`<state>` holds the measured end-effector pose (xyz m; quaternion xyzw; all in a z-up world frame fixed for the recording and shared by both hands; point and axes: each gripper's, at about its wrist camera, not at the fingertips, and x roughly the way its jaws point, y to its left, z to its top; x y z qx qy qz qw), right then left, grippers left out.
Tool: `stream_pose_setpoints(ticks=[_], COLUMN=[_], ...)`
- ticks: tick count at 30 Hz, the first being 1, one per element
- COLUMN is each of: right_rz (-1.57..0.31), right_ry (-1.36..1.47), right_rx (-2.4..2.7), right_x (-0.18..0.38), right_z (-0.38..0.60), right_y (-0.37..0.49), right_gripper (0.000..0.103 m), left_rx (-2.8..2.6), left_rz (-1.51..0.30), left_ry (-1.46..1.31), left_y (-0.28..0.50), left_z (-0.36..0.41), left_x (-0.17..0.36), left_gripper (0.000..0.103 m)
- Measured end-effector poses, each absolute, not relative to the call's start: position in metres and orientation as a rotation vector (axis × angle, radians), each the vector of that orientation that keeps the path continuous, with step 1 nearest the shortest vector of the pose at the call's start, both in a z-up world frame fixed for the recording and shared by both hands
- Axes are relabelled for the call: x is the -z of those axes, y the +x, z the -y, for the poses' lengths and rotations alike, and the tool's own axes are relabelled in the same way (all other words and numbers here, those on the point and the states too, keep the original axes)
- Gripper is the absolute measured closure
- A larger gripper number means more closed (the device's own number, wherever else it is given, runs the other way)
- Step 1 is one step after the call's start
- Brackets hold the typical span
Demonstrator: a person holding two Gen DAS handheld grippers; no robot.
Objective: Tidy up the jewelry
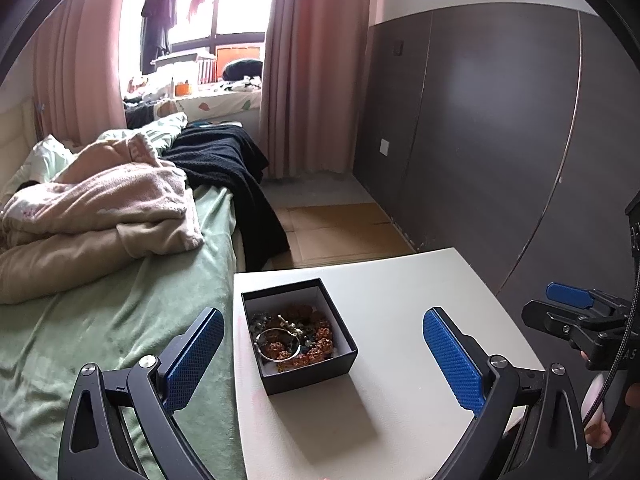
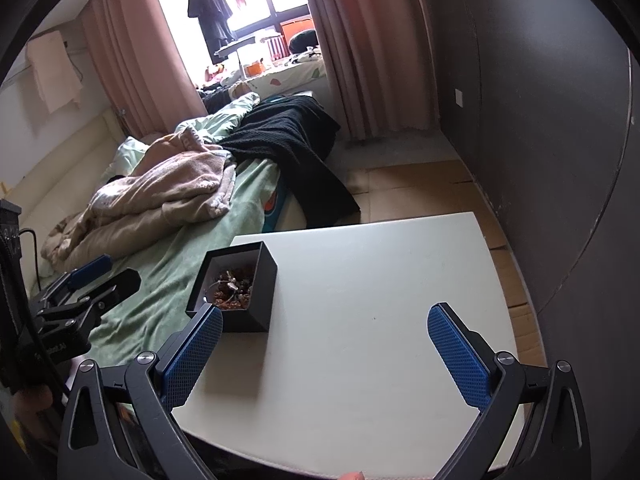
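A small black open box (image 1: pixel 312 372) stands near the left edge of a white table (image 1: pixel 400 288). It holds brown bead bracelets (image 1: pixel 316 350), a silver ring bangle (image 1: pixel 276 346) and other small jewelry. My left gripper (image 1: pixel 324 356) is open and empty, its blue pads on either side of the box and above it. My right gripper (image 2: pixel 326 354) is open and empty over the bare table, with the box (image 2: pixel 256 304) by its left finger. The right gripper also shows at the right edge of the left wrist view (image 1: pixel 576 312).
A bed with a green sheet (image 1: pixel 120 320), beige blankets (image 1: pixel 100 208) and a black throw (image 1: pixel 224 164) lies left of the table. A dark wall panel (image 1: pixel 500 120) stands to the right. Cardboard (image 1: pixel 340 232) covers the floor beyond the table.
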<state>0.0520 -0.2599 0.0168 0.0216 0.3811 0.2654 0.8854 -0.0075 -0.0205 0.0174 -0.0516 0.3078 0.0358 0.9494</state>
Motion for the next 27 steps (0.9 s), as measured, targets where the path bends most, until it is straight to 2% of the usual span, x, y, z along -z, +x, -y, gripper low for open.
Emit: stream_pose_setpoints(ticks=[27], right_rz=[-0.788], right_ry=[0.062], right_rx=[-0.528], right_x=[-0.0155], right_z=[0.2555], right_y=[0.0562], right_gripper=[0.0], left_rx=[-0.104], left_rz=[-0.618], left_ry=[-0.078], left_y=[-0.0098], left_z=[0.0198], left_x=[-0.0156], left_gripper=[0.003])
